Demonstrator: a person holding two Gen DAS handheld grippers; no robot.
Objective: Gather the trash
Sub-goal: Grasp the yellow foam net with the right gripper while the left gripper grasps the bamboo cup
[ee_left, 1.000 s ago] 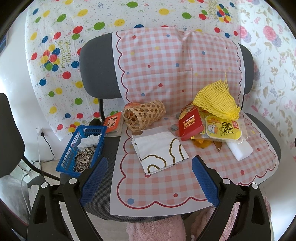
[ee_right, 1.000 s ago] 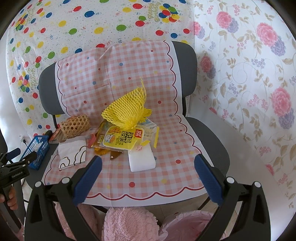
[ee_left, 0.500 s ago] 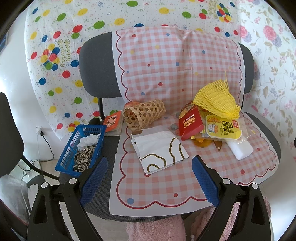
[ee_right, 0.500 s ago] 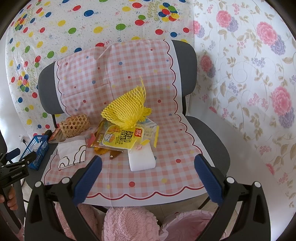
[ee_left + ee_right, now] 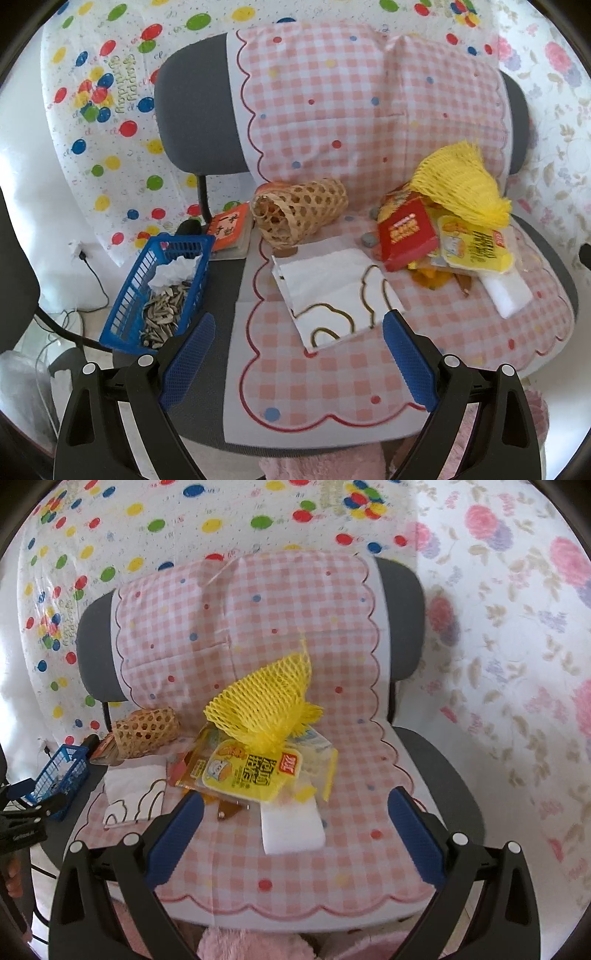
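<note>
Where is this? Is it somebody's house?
Probably a room at home, dressed up for a party. A grey office chair holds snack wrappers, a balloon-print birthday sheet hangs behind it, and the wall has flowery wallpaper.

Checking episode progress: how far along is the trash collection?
Done: blue basket already holds seed shells and a crumpled tissue. In hand: nothing; left gripper and right gripper are both open above the seat. Left: yellow foam net, yellow wrapper, red packet and white napkin all lie on the chair.
</note>
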